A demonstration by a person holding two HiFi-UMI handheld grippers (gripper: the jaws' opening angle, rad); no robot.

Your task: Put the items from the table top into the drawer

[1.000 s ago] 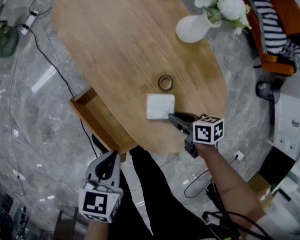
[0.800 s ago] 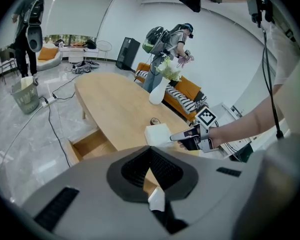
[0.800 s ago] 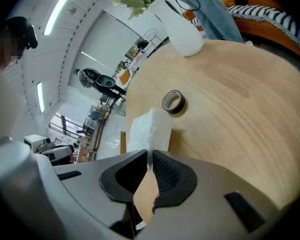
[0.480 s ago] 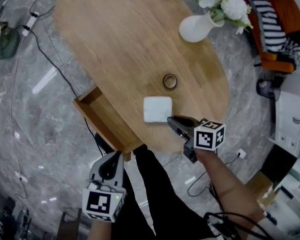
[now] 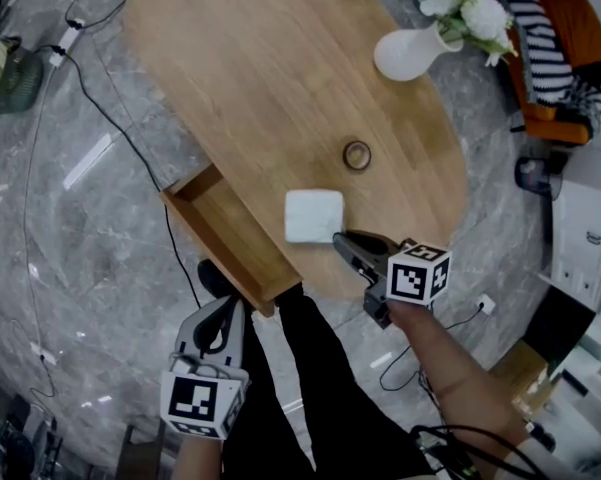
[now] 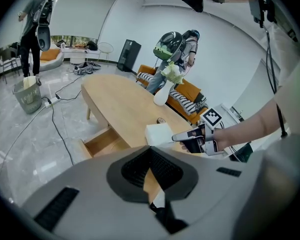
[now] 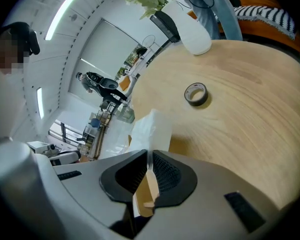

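The right gripper (image 5: 340,240) pinches the thin, crinkly edge of the soft white tissue packet (image 5: 313,215) on the smooth oval wooden table (image 5: 270,78) — its jaws have just been closing there, likely to carry it to the open wooden drawer (image 5: 230,230) at nine o'clock. The left gripper (image 5: 221,313) hangs at seven o'clock, jaws together, empty — a dark tape ring (image 5: 357,155) lies at one o'clock.

Head view faces steeply down, gripper views along their jaws; all share the oval wooden table (image 5: 260,78).

Grey left gripper (image 5: 223,310), marker cube (image 5: 202,405); black trousers (image 5: 315,373)
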